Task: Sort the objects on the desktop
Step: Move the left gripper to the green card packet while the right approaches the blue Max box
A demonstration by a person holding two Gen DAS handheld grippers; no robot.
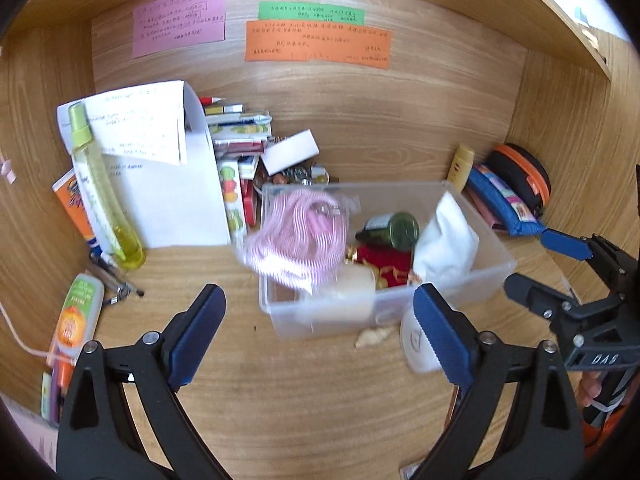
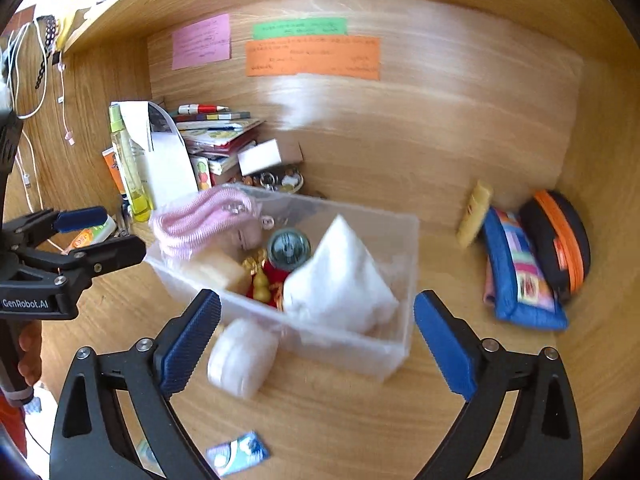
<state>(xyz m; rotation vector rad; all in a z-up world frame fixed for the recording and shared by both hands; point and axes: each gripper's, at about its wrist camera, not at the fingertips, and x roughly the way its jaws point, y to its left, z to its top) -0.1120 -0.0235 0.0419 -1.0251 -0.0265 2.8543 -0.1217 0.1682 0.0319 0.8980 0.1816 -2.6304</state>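
Right wrist view: clear bin (image 2: pixel 360 344) long axis diagonal, upper-left to lower-right.

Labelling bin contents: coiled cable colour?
Pink coiled cable, clearest in the left wrist view.

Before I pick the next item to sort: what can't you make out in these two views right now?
- Handwriting on the pink note and orange note: too small in the left wrist view, blurred in the right.
- Bottom of the clear bin: covered by the white bag and pink coiled cable.
- Small blue packet, right wrist view: blurred, print unreadable.
- Small items behind the bin: too small, partly hidden by the bin wall.
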